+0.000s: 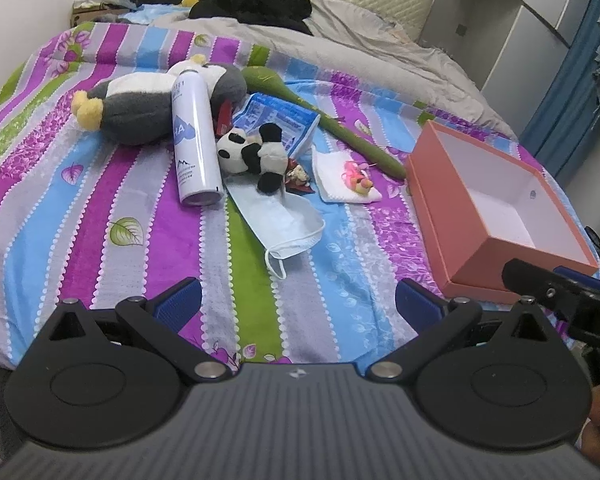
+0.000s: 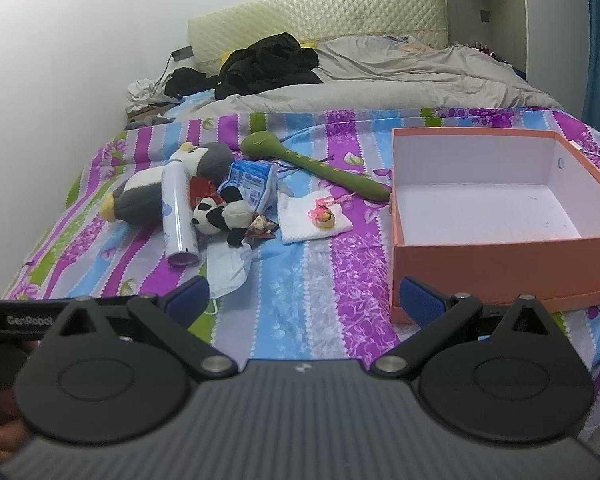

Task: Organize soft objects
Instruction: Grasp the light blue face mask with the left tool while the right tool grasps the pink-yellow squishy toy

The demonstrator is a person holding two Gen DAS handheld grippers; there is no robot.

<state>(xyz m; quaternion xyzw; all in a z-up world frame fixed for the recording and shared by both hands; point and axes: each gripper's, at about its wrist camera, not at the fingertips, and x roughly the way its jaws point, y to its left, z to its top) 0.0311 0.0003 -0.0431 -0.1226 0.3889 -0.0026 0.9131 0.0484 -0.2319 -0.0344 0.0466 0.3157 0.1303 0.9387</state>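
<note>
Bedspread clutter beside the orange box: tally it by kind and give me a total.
Plush toys: 3 (penguin, panda, long green plush)
Spray cans: 1
Face masks: 1
Blue printed pouches: 1
White cloths: 1
Small trinkets: 2 (one on the cloth, one beside the panda)
Total: 9

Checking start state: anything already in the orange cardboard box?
No. The orange cardboard box shows only its bare white floor; the toys lie on the striped bedspread.
</note>
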